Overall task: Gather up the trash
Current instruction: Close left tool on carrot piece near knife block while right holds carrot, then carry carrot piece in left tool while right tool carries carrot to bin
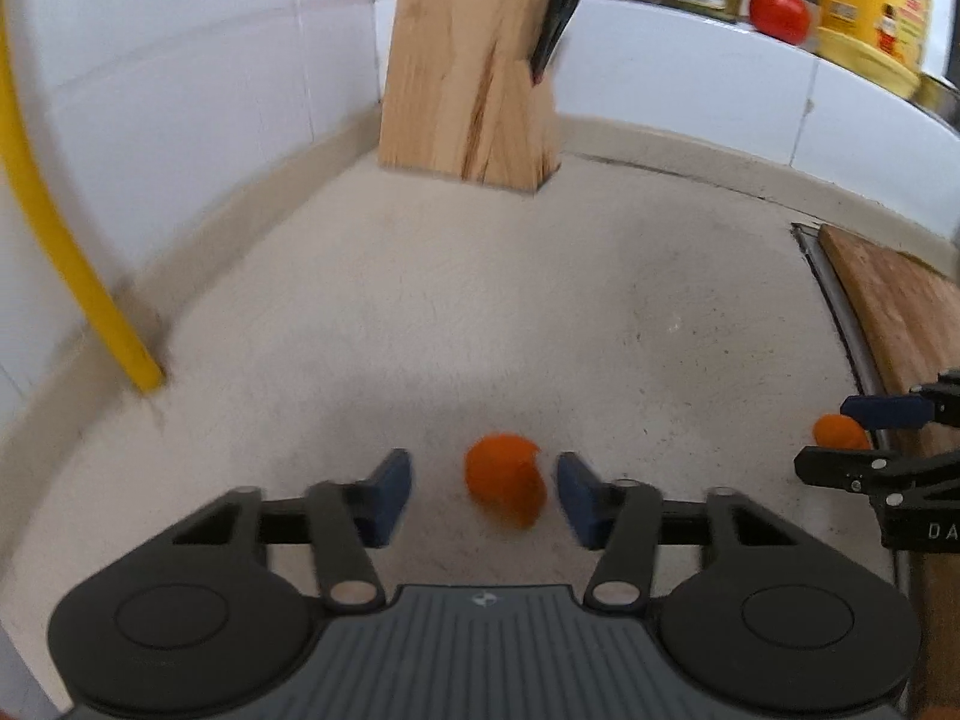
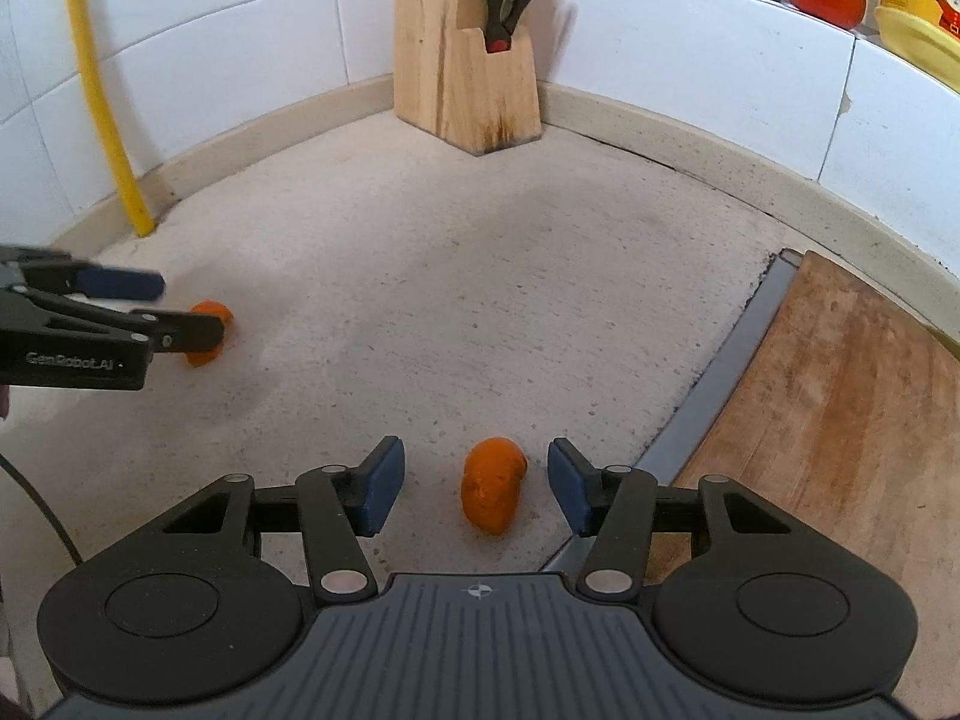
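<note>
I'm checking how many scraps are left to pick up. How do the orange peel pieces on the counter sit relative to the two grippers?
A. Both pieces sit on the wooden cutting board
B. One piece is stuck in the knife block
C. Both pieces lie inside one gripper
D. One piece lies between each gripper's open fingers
D: one orange piece lies between the left gripper's spread fingers, another orange piece between the right gripper's, neither touched.

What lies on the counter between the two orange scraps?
Nothing: in the right wrist view, bare counter separates the left orange scrap from the right orange scrap.
</note>
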### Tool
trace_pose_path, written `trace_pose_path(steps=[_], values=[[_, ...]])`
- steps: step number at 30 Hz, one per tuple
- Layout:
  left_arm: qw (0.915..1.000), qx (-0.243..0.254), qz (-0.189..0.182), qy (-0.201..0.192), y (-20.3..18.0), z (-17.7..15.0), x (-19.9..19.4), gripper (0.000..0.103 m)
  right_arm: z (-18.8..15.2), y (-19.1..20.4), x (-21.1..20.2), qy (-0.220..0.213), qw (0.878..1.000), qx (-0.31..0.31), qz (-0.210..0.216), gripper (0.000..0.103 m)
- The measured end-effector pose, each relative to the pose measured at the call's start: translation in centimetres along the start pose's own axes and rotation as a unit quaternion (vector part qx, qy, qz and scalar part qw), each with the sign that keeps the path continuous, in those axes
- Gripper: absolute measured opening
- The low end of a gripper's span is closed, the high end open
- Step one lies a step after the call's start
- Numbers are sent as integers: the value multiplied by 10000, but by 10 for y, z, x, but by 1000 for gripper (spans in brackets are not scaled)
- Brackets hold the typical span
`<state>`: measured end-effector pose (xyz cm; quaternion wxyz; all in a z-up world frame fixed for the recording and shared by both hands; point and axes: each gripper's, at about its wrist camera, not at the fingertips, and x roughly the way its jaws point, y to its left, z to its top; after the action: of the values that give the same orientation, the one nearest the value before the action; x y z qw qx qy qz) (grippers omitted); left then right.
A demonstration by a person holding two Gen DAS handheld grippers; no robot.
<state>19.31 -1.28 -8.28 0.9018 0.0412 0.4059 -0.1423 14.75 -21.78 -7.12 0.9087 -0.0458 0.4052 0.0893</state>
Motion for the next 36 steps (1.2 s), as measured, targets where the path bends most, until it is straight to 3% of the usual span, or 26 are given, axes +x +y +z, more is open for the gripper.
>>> trace_pose_path(steps=[3,5,6,7,9,18,36], values=[[9998,-139,101,-53,-1,0,4,22,-2,-3,0,-35,10000,22,52,60],[9997,-232,73,-26,-1,2,5,11,-3,-3,-1,-64,10000,9,-5,49],[9996,-269,93,3,-1,2,5,9,-3,-4,-1,-90,9999,23,-74,32],[9995,-287,92,31,-2,2,4,6,-4,-6,-1,-87,9999,71,-95,25],[9995,-331,11,11,-2,-3,-1,6,-2,-8,-2,-46,9998,193,-62,22],[9979,-574,-188,-229,7,-36,-47,6,-7,12,-26,-153,9997,192,56,21],[9932,-1005,354,-460,54,-97,-126,6,-7,125,-52,-351,9932,-638,904,21]])
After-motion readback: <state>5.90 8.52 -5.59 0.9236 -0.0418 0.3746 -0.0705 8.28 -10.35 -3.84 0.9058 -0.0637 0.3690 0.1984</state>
